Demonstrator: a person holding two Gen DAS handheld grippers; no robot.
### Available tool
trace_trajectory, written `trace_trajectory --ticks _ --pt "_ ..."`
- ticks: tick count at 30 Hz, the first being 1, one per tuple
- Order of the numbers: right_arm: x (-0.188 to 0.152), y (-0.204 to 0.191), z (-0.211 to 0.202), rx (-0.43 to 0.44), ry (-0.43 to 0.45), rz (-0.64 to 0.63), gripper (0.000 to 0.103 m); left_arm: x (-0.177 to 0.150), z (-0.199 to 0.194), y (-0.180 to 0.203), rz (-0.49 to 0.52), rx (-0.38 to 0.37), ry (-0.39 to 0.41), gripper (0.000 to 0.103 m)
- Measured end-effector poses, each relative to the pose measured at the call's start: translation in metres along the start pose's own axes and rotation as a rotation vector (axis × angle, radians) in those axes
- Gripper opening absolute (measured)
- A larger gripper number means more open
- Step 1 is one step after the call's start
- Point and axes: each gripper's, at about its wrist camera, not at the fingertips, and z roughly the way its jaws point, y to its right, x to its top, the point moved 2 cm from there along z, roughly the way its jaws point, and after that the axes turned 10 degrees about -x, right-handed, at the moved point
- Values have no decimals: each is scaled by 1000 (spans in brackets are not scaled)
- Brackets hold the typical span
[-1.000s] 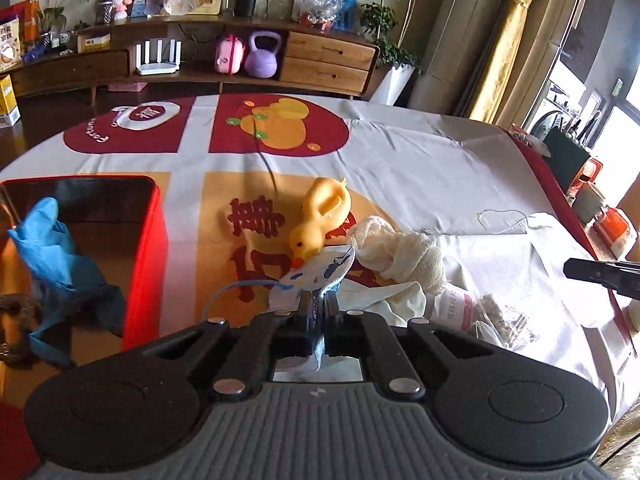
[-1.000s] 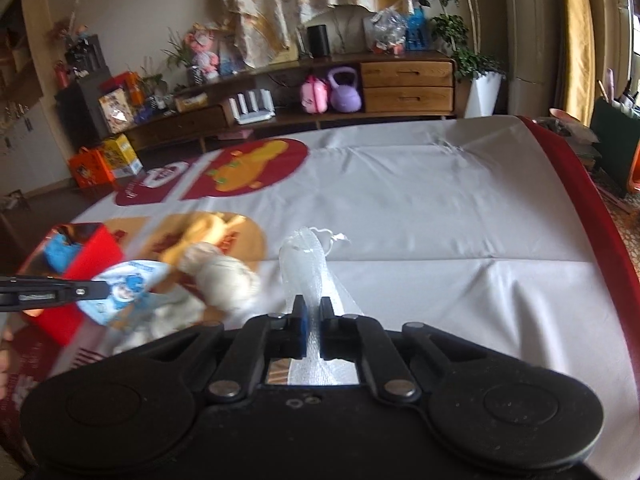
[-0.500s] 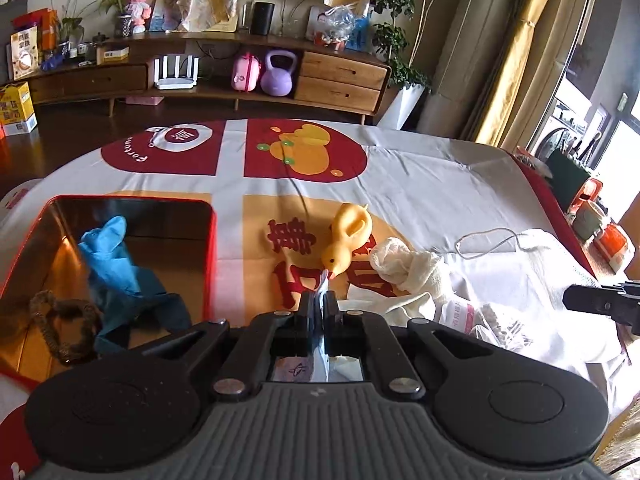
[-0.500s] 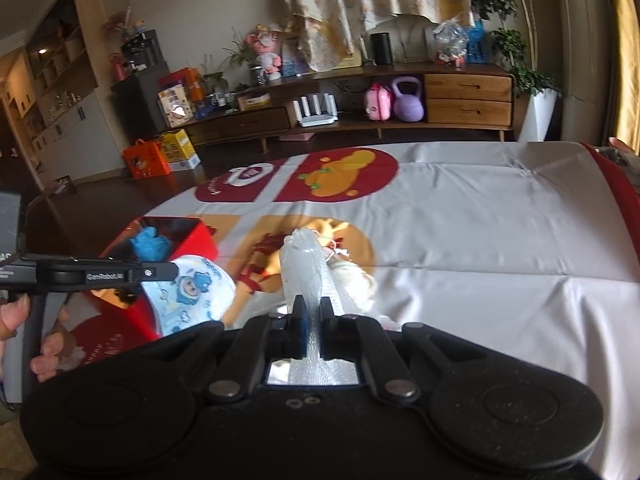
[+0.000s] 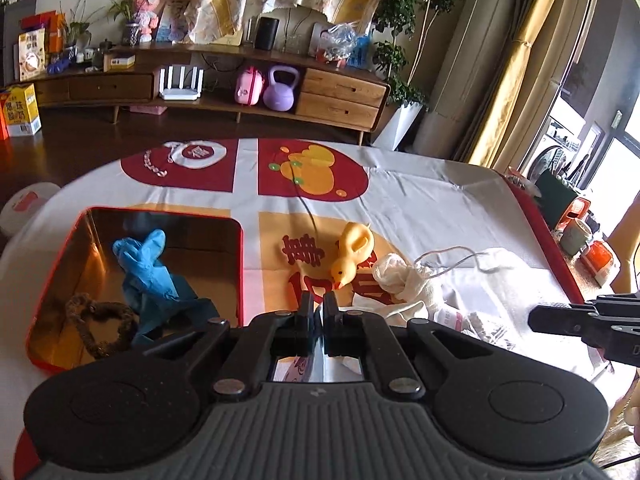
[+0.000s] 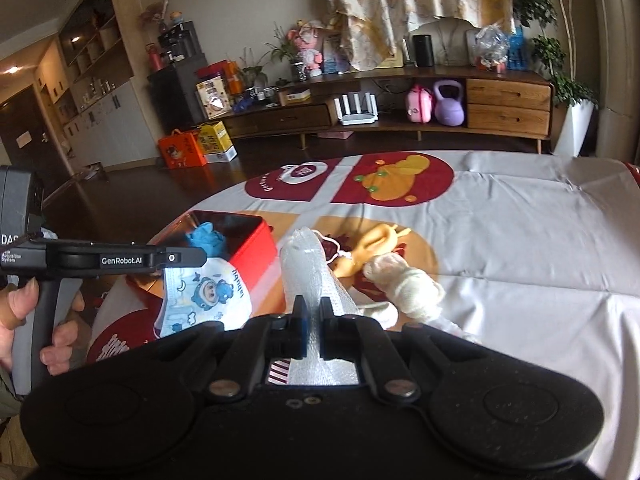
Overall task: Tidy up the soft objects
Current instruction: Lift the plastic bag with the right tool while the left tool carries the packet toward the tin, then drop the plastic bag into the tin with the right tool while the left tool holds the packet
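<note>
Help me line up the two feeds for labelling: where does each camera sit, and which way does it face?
Left wrist: on the left gripper, facing the red tin; the right gripper's tip shows at the right edge.
Right wrist: on the right gripper, shut on bubble wrap; the left gripper, holding a child's mask, and the person's left hand show.
Shared: tin, yellow duck.

Daylight interior, moderately bright. Source: window (image 5: 612,160) far right of left gripper (image 5: 315,312), panes overexposed. Tablecloth (image 5: 440,208) ahead of gripper evenly lit, faint soft shadows. Glare, mirror reflections on gold inner walls of red tin (image 5: 240,264) left of gripper. Strong fisheye bending at frame edges, dark corner vignette. Gripper bodies dark, near-field soft; distant sideboard (image 6: 508,104) reasonably sharp. Left room side in right wrist view dimmer.
</note>
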Motion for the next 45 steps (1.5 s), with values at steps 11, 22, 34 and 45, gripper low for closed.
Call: trace_trajectory --ticks 11,22,34,45 --pt "21 -34 9 59 2 -49 5 21 -26 -6 6 3 43 4" --pt "51 -87 40 108 -13 -103 5 52 -56 -29 48 71 85 4" --pt "69 -151 102 87 -57 -147 5 55 -60 -89 3 152 78 4" --pt "56 -173 171 8 -153 -133 6 22 -36 -124 -44 160 1 4"
